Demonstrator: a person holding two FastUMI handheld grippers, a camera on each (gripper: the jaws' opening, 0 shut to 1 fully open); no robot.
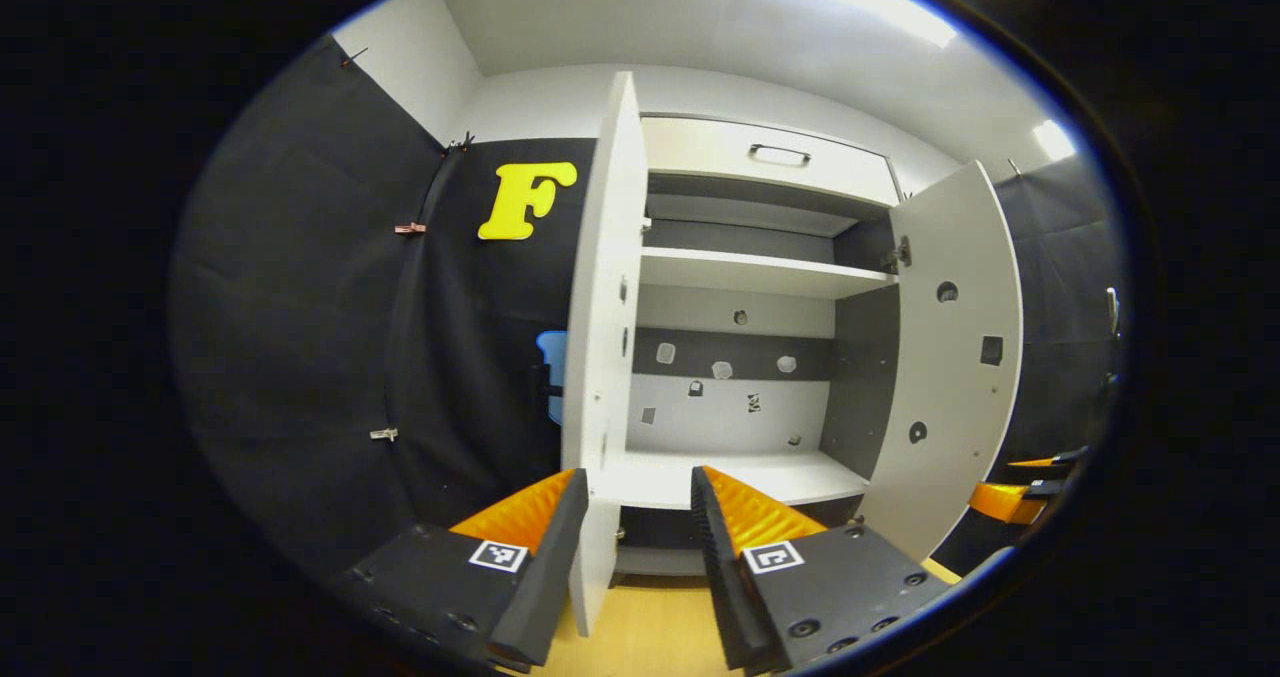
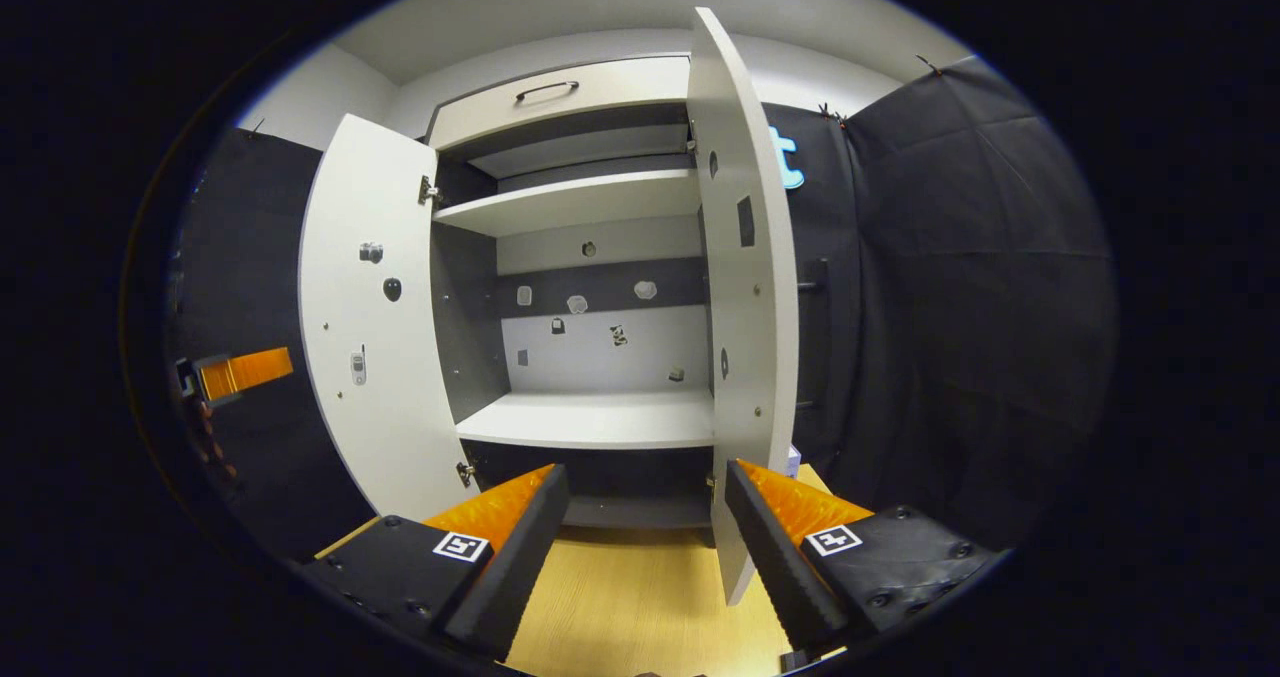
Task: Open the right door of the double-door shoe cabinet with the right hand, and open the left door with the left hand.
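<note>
The white shoe cabinet (image 1: 745, 275) stands with both doors swung wide. In the left gripper view the left door (image 1: 603, 337) is seen edge-on. Its lower edge reaches down into the gap of my left gripper (image 1: 637, 477), close to the left finger; the jaws are open and do not pinch it. The right door (image 1: 950, 357) stands open farther right. In the right gripper view the right door (image 2: 745, 287) is edge-on, its bottom beside the right finger of my open right gripper (image 2: 645, 469). The left door (image 2: 370, 337) hangs open at left.
Inside the cabinet are bare shelves (image 2: 590, 419) and a back panel with small stickers. A drawer with a handle (image 1: 780, 154) tops the cabinet. Pale wooden floor (image 2: 640, 597) lies below. Black cloth walls close both sides. The other gripper (image 1: 1005, 499) shows at the far right, and the left one (image 2: 240, 372) at far left.
</note>
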